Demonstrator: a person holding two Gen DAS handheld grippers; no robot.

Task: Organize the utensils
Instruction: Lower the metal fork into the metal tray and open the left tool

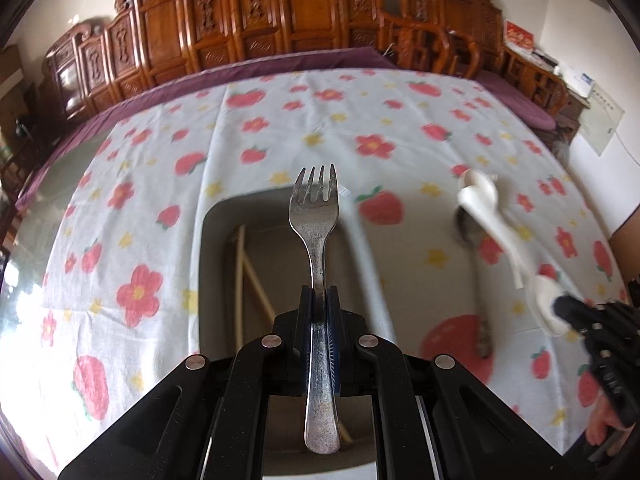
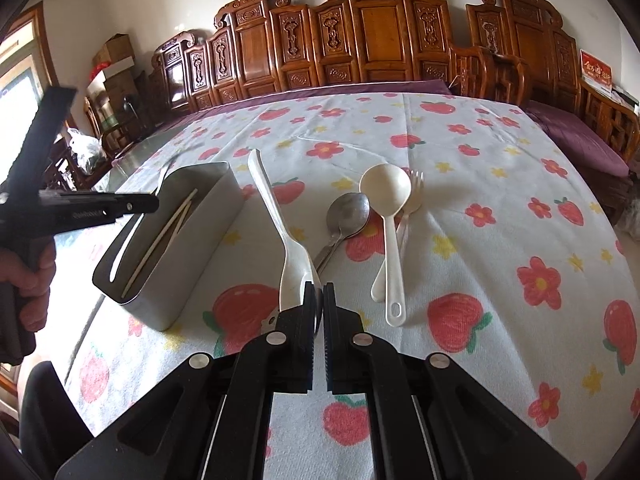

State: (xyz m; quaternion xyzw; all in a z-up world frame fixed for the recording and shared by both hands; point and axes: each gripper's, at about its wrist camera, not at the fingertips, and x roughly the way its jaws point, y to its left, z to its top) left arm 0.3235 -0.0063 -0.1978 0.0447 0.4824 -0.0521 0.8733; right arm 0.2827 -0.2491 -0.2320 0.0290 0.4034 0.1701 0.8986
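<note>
Clamping metal fork [image 1: 316, 236] btwn left fingers [image 1: 306, 304] over gray bin [image 1: 208, 264]; right fingers [image 2: 308, 300] pinch white spoon [image 2: 290, 268].

Fork [image 1: 316, 220]: dull, speckled metal; spoon [image 2: 349, 211]: scuffed metal; ladle [image 2: 387, 200]: smooth cream plastic; tablecloth [image 2: 500, 240]: matt printed cloth; bench [image 2: 360, 28]: glossy carved wood.

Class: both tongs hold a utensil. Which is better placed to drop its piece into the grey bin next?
Probably left: its tongs hold the metal fork directly above the grey bin; the right tongs hold the white spoon beside it.
</note>
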